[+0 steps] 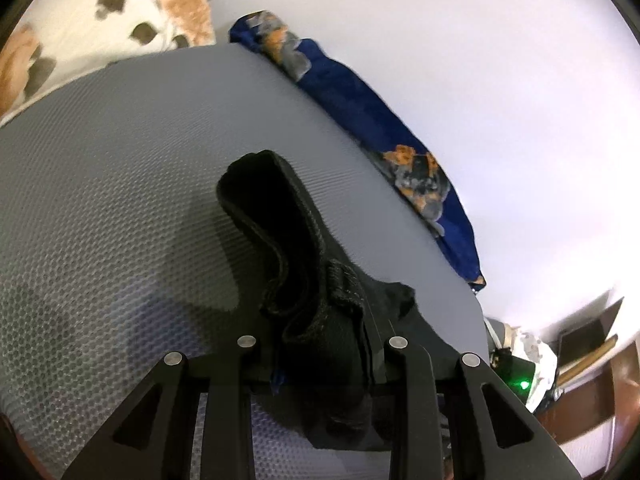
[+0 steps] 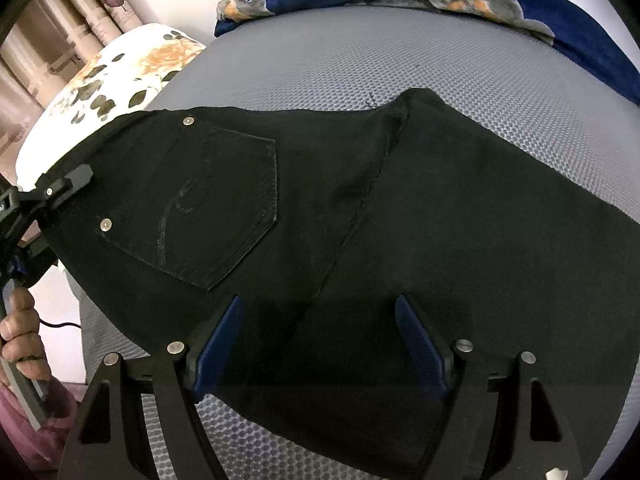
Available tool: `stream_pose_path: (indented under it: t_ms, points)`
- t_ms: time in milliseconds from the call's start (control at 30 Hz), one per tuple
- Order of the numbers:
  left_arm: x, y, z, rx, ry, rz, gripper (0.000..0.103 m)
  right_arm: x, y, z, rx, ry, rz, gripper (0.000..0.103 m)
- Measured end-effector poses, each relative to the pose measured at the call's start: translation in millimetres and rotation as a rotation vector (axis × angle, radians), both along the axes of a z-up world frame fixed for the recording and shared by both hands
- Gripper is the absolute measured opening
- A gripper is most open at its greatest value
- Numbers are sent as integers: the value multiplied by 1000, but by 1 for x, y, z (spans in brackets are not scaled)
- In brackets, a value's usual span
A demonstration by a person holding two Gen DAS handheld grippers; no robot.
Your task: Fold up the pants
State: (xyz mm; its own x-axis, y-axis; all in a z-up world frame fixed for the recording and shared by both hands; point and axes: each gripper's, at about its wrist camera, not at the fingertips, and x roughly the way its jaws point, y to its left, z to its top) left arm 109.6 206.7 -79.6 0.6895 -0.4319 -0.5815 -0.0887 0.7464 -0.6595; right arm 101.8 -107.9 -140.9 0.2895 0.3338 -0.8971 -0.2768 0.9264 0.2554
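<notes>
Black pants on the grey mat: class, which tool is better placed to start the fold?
Left. The left tool already pinches the black pants at the waistband, while the right tool hangs open above them.

Black denim pants [image 2: 360, 220] lay spread on the grey mat, back pocket up toward nine o'clock, legs toward three; waistband bunched and raised at nine.

A grey honeycomb-textured mattress [image 2: 360, 60] meets a white wall [image 1: 480, 80], with beige patterned curtains [image 2: 60, 20] beside it.
</notes>
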Motion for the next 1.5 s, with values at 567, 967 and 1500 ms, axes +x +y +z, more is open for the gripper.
stream_pose_path:
  t_ms: [567, 967, 1500]
  points:
    - [22, -99, 53, 80, -152, -263, 29, -21, -80, 36, 21, -66, -124, 76]
    - [46, -214, 52, 85, -158, -518, 29, -30, -186, 47, 46, -89, -360, 76]
    - [35, -351, -30, 251, 5, -821, 29, -33, -253, 39, 122, -67, -503, 76]
